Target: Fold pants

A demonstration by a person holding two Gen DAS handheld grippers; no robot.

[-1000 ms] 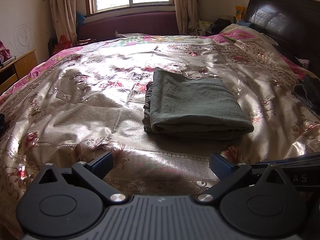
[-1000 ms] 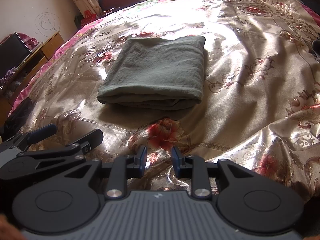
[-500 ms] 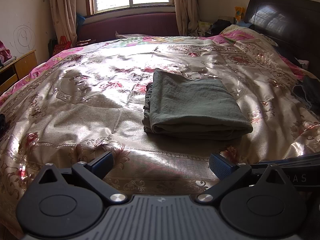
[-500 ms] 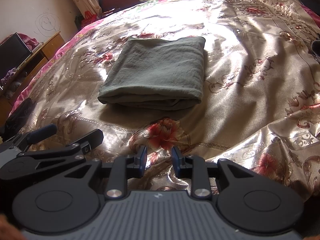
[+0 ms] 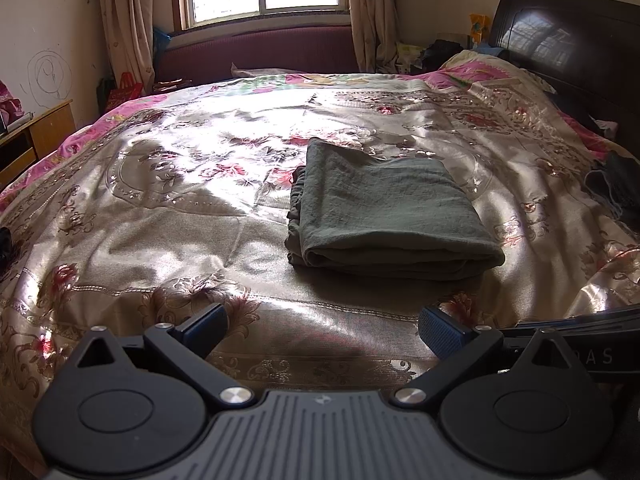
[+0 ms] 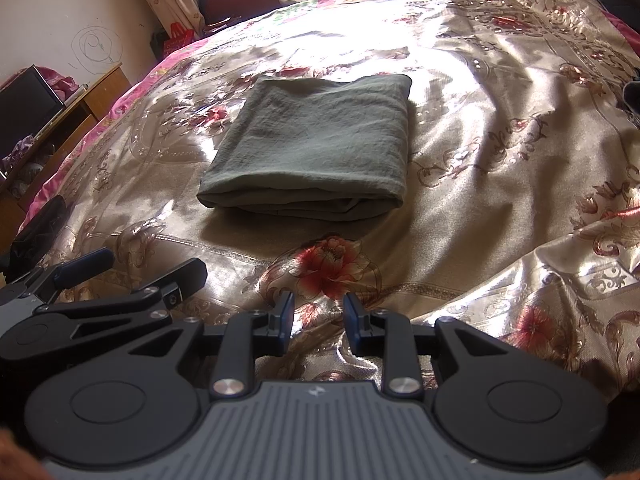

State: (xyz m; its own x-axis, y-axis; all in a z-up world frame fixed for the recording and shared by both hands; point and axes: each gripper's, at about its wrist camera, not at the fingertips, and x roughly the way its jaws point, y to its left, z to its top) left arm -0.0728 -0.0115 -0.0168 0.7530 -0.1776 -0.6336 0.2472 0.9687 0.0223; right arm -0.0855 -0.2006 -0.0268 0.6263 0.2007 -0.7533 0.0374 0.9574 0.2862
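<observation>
The grey-green pants lie folded into a compact rectangle on the shiny floral bedspread, also in the right wrist view. My left gripper is wide open and empty, near the bed's front edge, well short of the pants. My right gripper has its jaws a narrow gap apart and holds nothing, also short of the pants. The left gripper shows at the left of the right wrist view.
A dark wooden headboard stands at the right. A wooden cabinet is at the left of the bed. Dark clothing lies at the bed's right edge. A window and a maroon bench are beyond the bed.
Both grippers have drawn back very slightly from the pants. The pants have not moved and neither jaw opening has changed.
</observation>
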